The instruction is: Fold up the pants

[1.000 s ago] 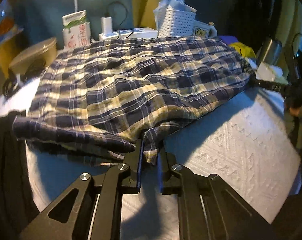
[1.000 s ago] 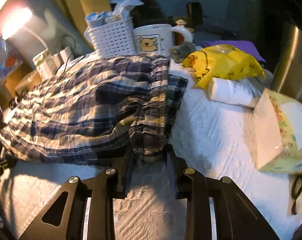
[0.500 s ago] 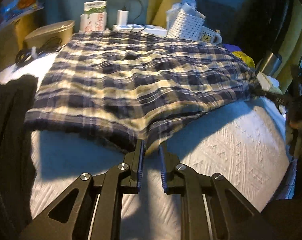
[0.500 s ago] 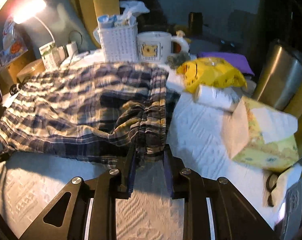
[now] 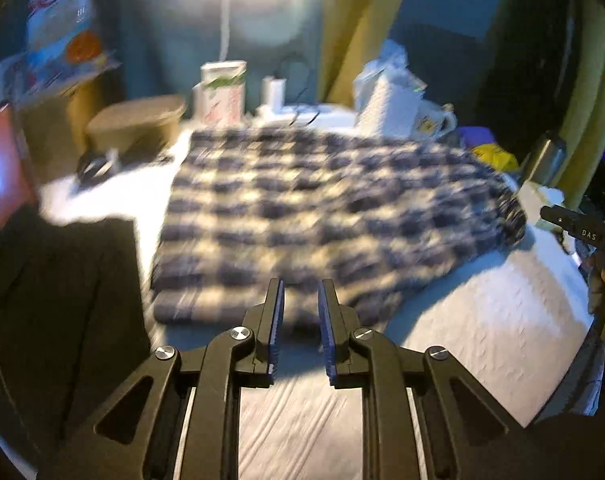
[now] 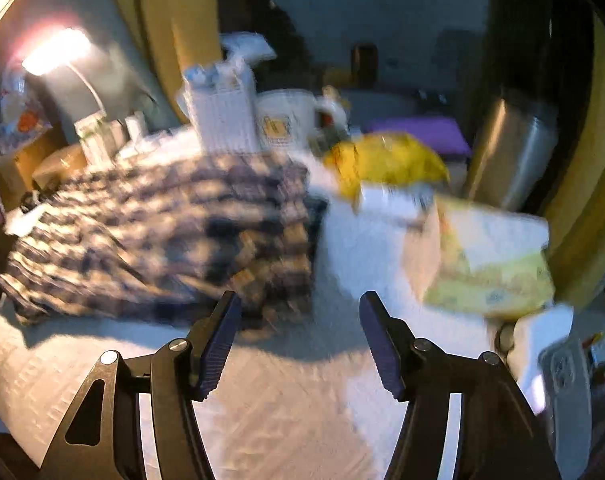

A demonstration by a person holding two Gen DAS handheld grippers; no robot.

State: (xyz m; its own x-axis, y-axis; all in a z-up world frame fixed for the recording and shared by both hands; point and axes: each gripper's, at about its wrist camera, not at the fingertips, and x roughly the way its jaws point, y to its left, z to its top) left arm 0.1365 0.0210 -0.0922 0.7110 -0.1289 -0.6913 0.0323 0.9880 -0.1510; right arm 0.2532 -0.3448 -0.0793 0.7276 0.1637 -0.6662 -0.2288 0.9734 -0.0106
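Pants (image 5: 322, 216), one plaid pair in navy and cream, lie spread flat on the white textured cover (image 5: 482, 320) of the counter; both views are blurred by motion. In the right wrist view the same pants (image 6: 162, 240) show a gathered waistband edge on the side nearest the yellow bag (image 6: 386, 160).

The left tool (image 5: 300, 320) sits low at the near edge of the pants, pointing forward across them toward the clutter behind. Its two blue-padded fingers stand a narrow gap apart with nothing between them; the fabric edge lies just under and beyond the tips, not pinched.

The right tool (image 6: 296, 344) is held low over the white cover just in front of the waistband corner of the pants, also aimed forward. Its two fingers are spread wide and hold nothing. In the left wrist view, part of this right tool (image 5: 574, 228) shows beside the far right end of the pants, near it but apart from the cloth.

Behind the pants stand one white woven basket (image 6: 222, 116), one white mug (image 6: 286, 122) with a yellow picture touching or just beside the basket, and one carton (image 5: 222, 94). One round tan container (image 5: 136, 122) sits off the pants' left corner. To the right of the pants are the one yellow bag, one tissue box (image 6: 486, 260) with a yellow pattern, and one metal vessel (image 6: 510, 152) behind that box. One lamp (image 6: 56, 50) glows above the clutter.
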